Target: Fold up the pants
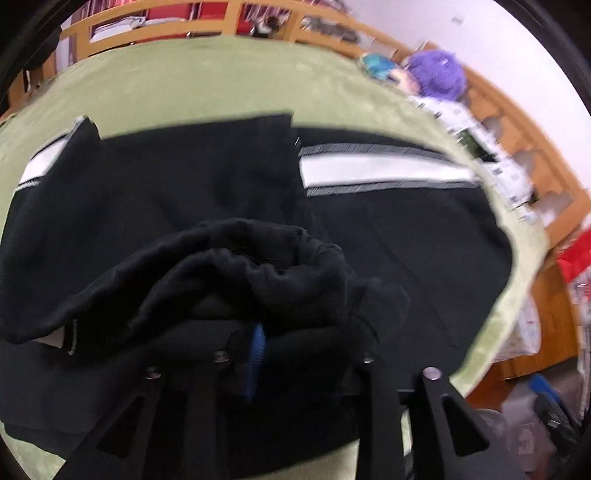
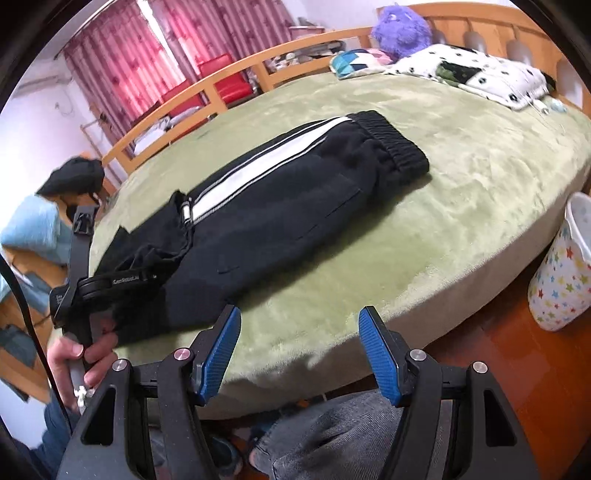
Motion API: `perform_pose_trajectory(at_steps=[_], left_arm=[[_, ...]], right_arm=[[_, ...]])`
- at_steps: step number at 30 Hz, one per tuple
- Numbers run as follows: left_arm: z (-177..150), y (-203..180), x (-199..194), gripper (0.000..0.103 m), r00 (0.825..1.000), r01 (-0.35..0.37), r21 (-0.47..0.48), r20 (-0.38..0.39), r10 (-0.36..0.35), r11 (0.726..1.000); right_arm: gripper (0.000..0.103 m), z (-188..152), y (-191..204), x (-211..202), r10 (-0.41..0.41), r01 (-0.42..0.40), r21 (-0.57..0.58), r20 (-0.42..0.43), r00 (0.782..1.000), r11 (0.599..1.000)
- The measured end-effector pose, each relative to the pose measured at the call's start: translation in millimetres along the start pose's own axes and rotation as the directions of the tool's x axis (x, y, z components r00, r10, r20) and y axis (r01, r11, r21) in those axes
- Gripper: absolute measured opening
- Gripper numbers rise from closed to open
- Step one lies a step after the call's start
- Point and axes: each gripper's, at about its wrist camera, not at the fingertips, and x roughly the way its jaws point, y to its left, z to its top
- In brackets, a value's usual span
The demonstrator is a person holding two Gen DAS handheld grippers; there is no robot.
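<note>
A bedroom with pink curtains (image 2: 122, 62) and a wooden bed frame (image 2: 221, 79) surrounds a bed (image 2: 461, 206) covered in a green fleece blanket. At the far end of the bed sit a purple plush toy (image 2: 400, 27), a spotted white pillow (image 2: 476, 72) and a small patchwork cushion (image 2: 356, 61). A star-patterned bin (image 2: 561, 273) stands on the wooden floor at the right.

The black pants (image 2: 280, 206), with a white side stripe, lie across the blanket, the elastic waistband toward the far right and the legs folded back on themselves toward the near left edge of the bed.

The left gripper (image 1: 306, 354) sits low over the bunched cuff end of the pants; dark cloth is heaped over its fingers so that only a sliver of one blue pad shows, and I cannot tell whether the pads press on the cloth. A hand (image 2: 83, 356) grasps its handle at the left.

The right gripper (image 2: 299, 354) hangs off the near edge of the bed, jaws wide apart with nothing between the blue pads, clear of the pants.
</note>
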Motion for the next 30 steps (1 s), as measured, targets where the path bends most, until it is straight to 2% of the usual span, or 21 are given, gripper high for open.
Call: perform_pose_trajectory(at_steps=[1,2,4,6,9,11,13,16,20,22,26,29,30], left_arm=[[0,6,-11,0.07,0.999,0.039,-0.012,0.005,-0.039,0.999],[1,13,-24,0.077,0.997,0.078,-0.025,0.016,-0.077,0.997],[0,31,-59,0.079,0.988,0.126,-0.034,0.09,-0.123,0.991],[-1,47,-85,0.079,0.984,0.125,-0.03,0.132,-0.12,0.992],[-1,82,-113,0.082,0.981,0.063,-0.082,0.186,-0.047,0.995],[-5,109,-125,0.082,0.981,-0.004,-0.121,0.19,0.027,0.993],[-13,143,-133,0.082,0.973,-0.121,-0.171,0.174,0.151,0.978],[-32,190,-141,0.082,0.956,-0.217,-0.245,0.145,0.257,0.945],[-48,234,-149,0.082,0.943,-0.255,-0.343,0.117,0.311,0.904],[-56,256,-151,0.082,0.952,-0.224,-0.393,0.108,0.287,0.892],[-68,278,-147,0.082,0.966,-0.162,-0.434,0.116,0.233,0.886],[-70,286,-144,0.082,0.971,-0.135,-0.427,0.121,0.204,0.894],[-69,286,-142,0.082,0.973,-0.128,-0.422,0.122,0.197,0.897]], right_arm=[[0.066,0,2,1,-0.001,0.001,-0.015,0.001,1.0,1.0],[0.066,0,5,4,0.0,0.0,-0.029,0.0,1.0,1.0],[0.066,2,15,12,0.017,-0.017,-0.048,-0.001,1.0,0.999],[0.066,5,28,21,0.036,-0.036,-0.063,-0.001,0.999,0.997],[0.066,14,53,35,0.075,-0.074,-0.094,0.005,0.997,0.993],[0.066,20,72,42,0.105,-0.103,-0.121,0.009,0.994,0.987],[0.066,25,94,51,0.124,-0.122,-0.161,0.004,0.992,0.979],[0.066,32,136,62,0.165,-0.159,-0.252,0.005,0.986,0.955],[0.066,36,201,80,0.217,-0.204,-0.399,-0.012,0.976,0.894],[0.066,29,235,92,0.237,-0.217,-0.482,-0.021,0.971,0.849],[0.066,9,283,116,0.251,-0.244,-0.588,-0.072,0.965,0.771],[0.065,-9,308,139,0.191,-0.194,-0.677,-0.08,0.978,0.71],[0.049,-13,313,145,0.168,-0.173,-0.699,-0.077,0.983,0.694]])
